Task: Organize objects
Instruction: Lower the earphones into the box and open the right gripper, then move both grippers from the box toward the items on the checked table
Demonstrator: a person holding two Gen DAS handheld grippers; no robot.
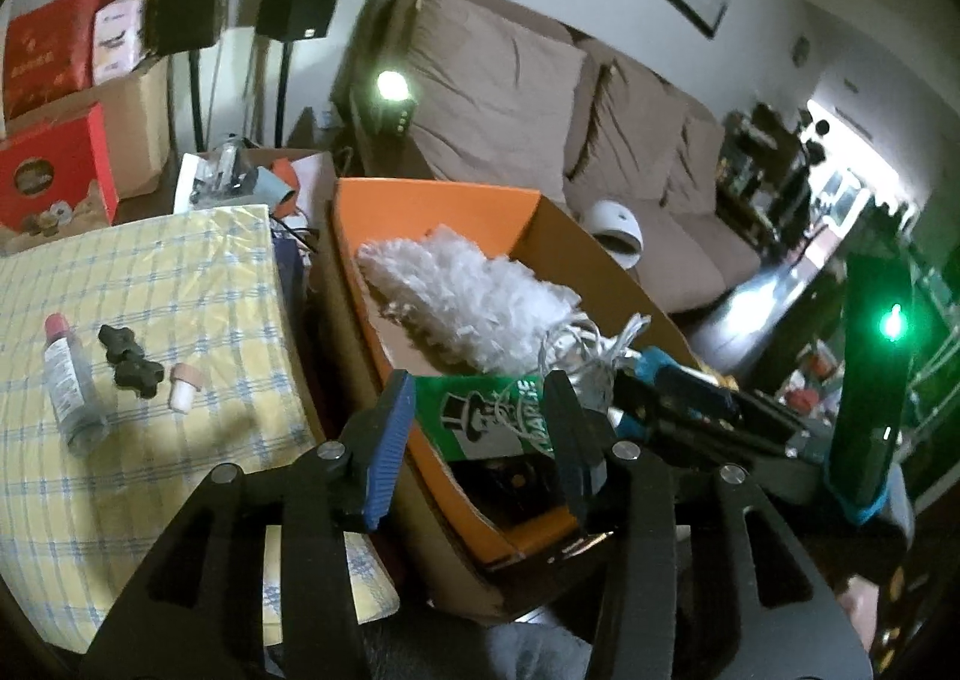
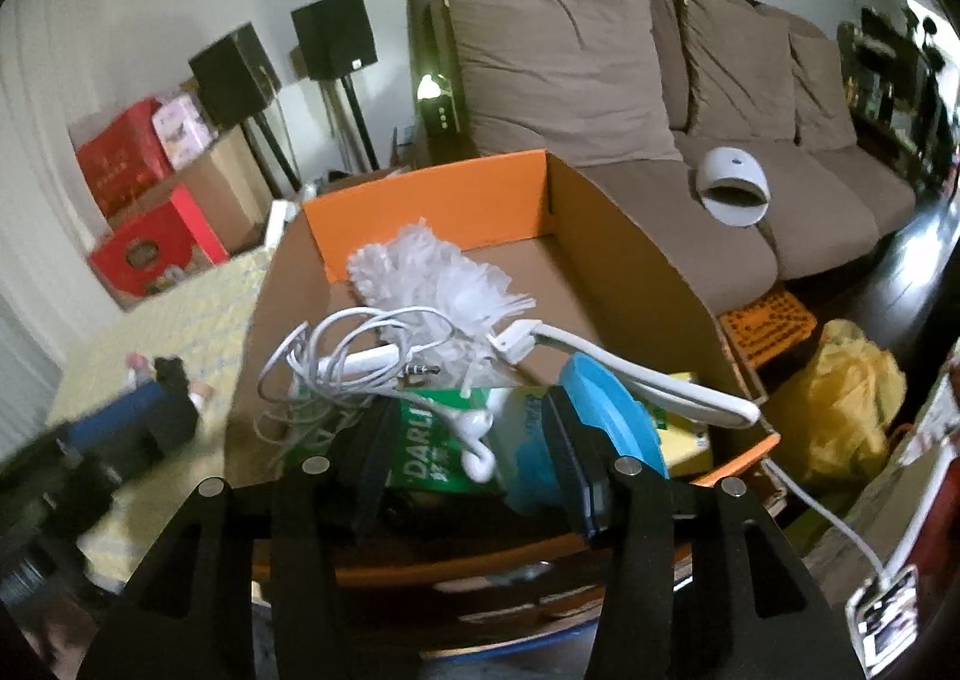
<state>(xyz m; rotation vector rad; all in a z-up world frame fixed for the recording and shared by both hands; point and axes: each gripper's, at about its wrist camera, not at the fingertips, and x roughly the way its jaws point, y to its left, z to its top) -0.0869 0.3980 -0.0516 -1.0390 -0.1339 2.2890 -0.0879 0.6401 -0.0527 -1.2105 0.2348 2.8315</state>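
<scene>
Both my grippers hang over the near end of the box [image 2: 630, 260], jaws apart and nothing between the pads. My left gripper [image 1: 480, 428] sits over the near box wall with the green carton [image 1: 480, 416] showing in its gap, not touched as far as I can tell. My right gripper [image 2: 474, 458] is just above the same carton [image 2: 432, 440], with the earbuds [image 2: 474, 440] and their tangled white cord [image 2: 336, 356] lying on it and a blue thing [image 2: 606, 410] just beside the right jaw; I can't tell what that blue thing is. Farther in lie the duster [image 2: 438, 278], a white cable [image 2: 648, 374] draped over the right wall, and a yellow pack [image 2: 690, 428] in the corner. So most of the sorting looks done: the box is already loaded. Left over, on my left, the checked cloth [image 1: 150, 272] holds three loose things: a small bottle [image 1: 69, 380], a dark knobbly piece [image 1: 129, 362] and a little pink-topped stopper [image 1: 180, 386], all well apart from the box. My guess is those go in next, left gripper being nearest.
</scene>
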